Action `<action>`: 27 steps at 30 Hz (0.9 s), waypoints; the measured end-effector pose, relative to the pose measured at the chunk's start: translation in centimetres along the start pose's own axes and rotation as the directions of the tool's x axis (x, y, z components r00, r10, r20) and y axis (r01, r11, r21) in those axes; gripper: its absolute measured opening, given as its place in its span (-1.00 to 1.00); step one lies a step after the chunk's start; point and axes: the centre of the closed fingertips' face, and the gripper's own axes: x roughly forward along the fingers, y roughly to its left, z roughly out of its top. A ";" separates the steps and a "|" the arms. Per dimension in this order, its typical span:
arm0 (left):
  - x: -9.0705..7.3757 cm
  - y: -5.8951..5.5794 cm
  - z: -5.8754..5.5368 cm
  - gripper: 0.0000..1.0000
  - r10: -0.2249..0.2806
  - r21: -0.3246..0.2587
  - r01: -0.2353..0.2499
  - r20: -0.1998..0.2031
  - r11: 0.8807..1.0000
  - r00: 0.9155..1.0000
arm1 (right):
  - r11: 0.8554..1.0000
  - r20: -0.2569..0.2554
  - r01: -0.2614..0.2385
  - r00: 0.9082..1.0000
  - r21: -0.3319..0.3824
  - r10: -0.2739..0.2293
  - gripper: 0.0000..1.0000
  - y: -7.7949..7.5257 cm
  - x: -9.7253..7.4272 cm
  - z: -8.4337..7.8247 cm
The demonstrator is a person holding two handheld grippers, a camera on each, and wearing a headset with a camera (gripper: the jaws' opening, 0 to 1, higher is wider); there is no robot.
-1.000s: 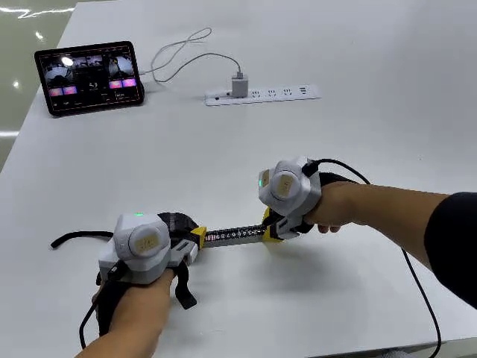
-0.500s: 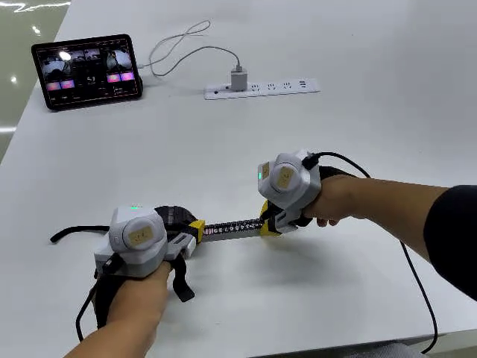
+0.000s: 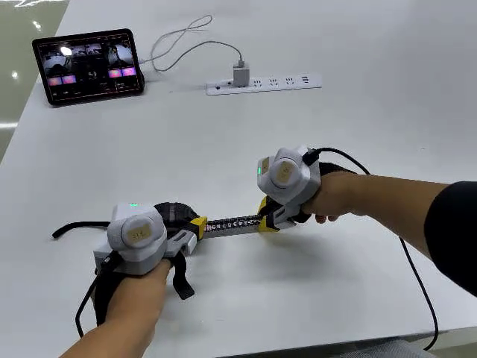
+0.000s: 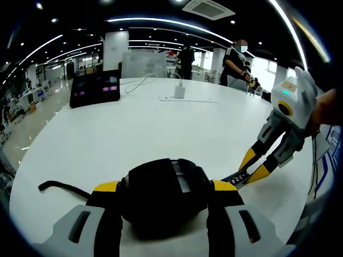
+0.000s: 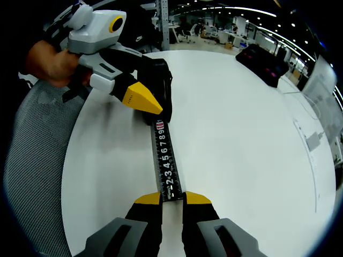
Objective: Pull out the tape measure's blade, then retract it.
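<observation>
while tight around the tape measure, left tool; right tool tight on tip of blade

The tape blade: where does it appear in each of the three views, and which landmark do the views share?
Head view: blade low centre, between case and right gripper.
Left gripper view: blade lower right, past the case.
Right gripper view: blade centre, rising from the jaws.
Shared landmark: tablet.
</observation>
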 end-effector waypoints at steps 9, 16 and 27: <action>0.0 0.0 0.0 0.18 0.002 -0.004 -0.002 0.001 1.000 1.000 | 1.000 0.009 -0.006 1.000 -0.006 0.006 -0.82 0.1 0.3 0.6; 0.0 0.0 0.0 0.19 0.002 -0.006 -0.002 0.002 1.000 1.000 | 1.000 0.013 -0.013 1.000 0.006 0.013 -0.82 0.2 0.4 0.7; 0.1 0.0 0.0 0.19 0.002 -0.003 -0.002 0.002 1.000 1.000 | 1.000 0.021 -0.023 1.000 0.022 0.022 -0.81 0.2 0.6 1.1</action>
